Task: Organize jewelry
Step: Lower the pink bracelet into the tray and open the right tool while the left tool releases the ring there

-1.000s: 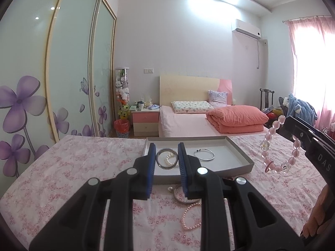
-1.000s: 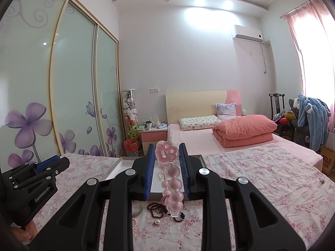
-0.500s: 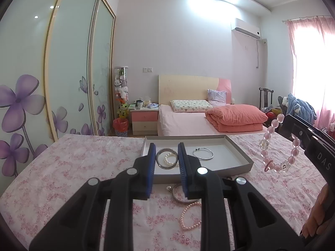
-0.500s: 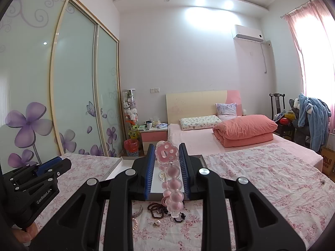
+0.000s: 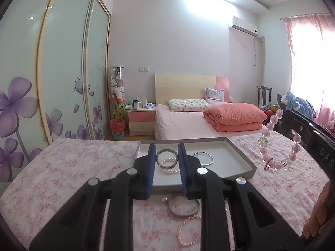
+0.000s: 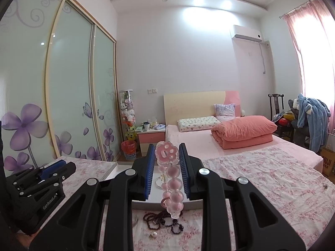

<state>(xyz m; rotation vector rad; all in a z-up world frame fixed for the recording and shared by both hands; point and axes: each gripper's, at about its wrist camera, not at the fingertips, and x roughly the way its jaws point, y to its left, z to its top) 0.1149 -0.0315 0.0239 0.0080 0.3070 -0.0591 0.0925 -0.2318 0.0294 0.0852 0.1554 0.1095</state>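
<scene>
A shallow grey tray (image 5: 240, 156) lies on the floral cloth and holds a silver bangle (image 5: 166, 160), a pearl bracelet (image 5: 170, 166) and a thin silver bracelet (image 5: 206, 159). My left gripper (image 5: 166, 163) is open and empty, just before the tray. A silver bangle (image 5: 184, 207) and a pink pearl bracelet (image 5: 188, 233) lie on the cloth under it. My right gripper (image 6: 166, 161) is shut on a pink bead bracelet (image 6: 171, 188) with a flower charm, held above the tray's near edge (image 6: 155, 196); it also hangs at the right in the left wrist view (image 5: 278, 144).
A dark bead bracelet (image 6: 163, 219) and a loose pearl (image 6: 154, 233) lie on the cloth below the right gripper. The floral-covered table (image 5: 73, 167) stretches to both sides. A bed (image 5: 188, 123), nightstand (image 5: 141, 121) and wardrobe (image 5: 62, 73) stand beyond.
The left gripper has edged slightly forward toward the tray. The right gripper with the pink bead bracelet has barely moved.
</scene>
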